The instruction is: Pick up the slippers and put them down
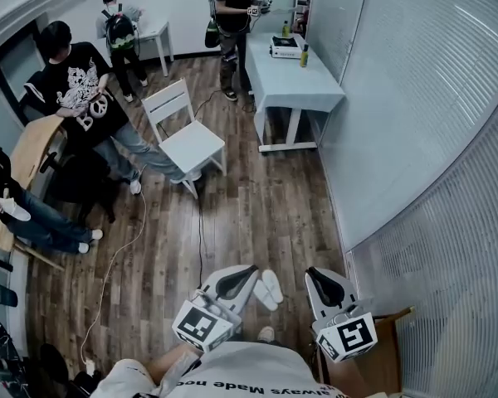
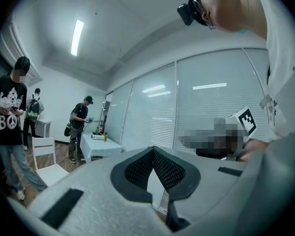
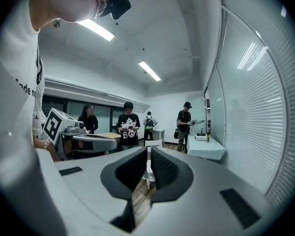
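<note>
close in, in front of the wearer's white shirt point(image 1: 257, 370), both tongs are held roughly level above the wood floor point(image 1: 257, 214). the left gripper point(image 2: 153, 154) has its dark pads pressed together at the tips, with nothing pinched between them. the right gripper point(image 3: 148, 157) is closed down too, leaving only a thin slit between its jaws. nothing is caught in it, and a white chair point(image 3: 149, 143) shows beyond it.

the slippers point(image 1: 270, 289), a white pair, lie side by side on the floor. from above they show between the two grippers, just beside the left one's tip, and neither tong has hold of them.

a little further out a black cable point(image 1: 201, 222) runs along the boards toward the white chair. beside the chair a person in a black printed tee point(image 1: 83, 89) stands by a wooden desk point(image 1: 33, 152). beyond that a white table point(image 1: 303, 85) stands against the frosted glass wall point(image 1: 398, 98), with a small bottle point(image 1: 304, 55) on it. another person point(image 1: 232, 15) stands at its far end holding a device. at the back wall is a person with a backpack point(image 1: 119, 31).
</note>
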Demonstrator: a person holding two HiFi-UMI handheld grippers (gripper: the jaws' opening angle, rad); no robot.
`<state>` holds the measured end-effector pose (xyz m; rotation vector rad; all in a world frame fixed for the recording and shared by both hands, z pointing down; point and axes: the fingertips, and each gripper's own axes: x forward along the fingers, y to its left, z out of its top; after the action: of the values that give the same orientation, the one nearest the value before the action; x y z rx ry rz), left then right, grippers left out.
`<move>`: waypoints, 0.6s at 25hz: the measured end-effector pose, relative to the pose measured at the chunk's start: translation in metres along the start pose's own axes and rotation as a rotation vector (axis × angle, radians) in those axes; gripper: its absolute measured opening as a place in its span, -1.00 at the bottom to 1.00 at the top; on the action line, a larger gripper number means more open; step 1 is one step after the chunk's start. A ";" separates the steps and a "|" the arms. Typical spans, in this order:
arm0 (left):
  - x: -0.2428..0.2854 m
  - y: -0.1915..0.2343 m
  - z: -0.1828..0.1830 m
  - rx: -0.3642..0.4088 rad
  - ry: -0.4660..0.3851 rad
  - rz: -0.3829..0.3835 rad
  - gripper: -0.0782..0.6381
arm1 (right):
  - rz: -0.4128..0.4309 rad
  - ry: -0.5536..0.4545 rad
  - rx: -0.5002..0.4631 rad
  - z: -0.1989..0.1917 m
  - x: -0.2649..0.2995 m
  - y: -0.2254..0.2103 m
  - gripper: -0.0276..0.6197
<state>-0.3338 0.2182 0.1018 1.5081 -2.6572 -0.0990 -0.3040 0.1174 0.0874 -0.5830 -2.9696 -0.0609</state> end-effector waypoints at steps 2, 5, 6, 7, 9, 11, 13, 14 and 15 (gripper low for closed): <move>0.000 -0.002 0.003 -0.002 -0.011 -0.004 -0.75 | 0.003 0.000 -0.001 0.003 -0.002 0.001 -0.83; -0.001 -0.002 0.005 -0.009 -0.013 0.004 -0.75 | 0.001 0.002 -0.005 0.006 -0.007 0.002 -0.83; -0.001 -0.001 0.005 -0.010 -0.009 0.008 -0.75 | -0.001 0.001 -0.008 0.007 -0.009 0.002 -0.83; -0.002 -0.002 0.005 -0.010 -0.007 0.007 -0.75 | -0.002 -0.001 -0.009 0.008 -0.010 0.002 -0.82; -0.002 -0.004 0.005 -0.007 -0.012 -0.007 -0.75 | -0.005 -0.006 -0.006 0.009 -0.012 0.003 -0.82; -0.002 -0.007 0.007 0.002 -0.019 -0.022 -0.75 | -0.012 -0.013 0.002 0.012 -0.012 0.003 -0.83; 0.000 -0.006 0.012 0.003 -0.028 -0.021 -0.75 | -0.021 -0.022 0.008 0.014 -0.012 0.000 -0.84; 0.000 -0.005 0.014 0.005 -0.031 -0.016 -0.75 | -0.027 -0.027 0.009 0.015 -0.012 -0.001 -0.84; 0.001 -0.005 0.015 0.008 -0.032 -0.014 -0.75 | -0.033 -0.030 0.009 0.014 -0.013 -0.002 -0.85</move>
<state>-0.3318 0.2148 0.0865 1.5403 -2.6753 -0.1139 -0.2944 0.1120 0.0718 -0.5385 -3.0069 -0.0414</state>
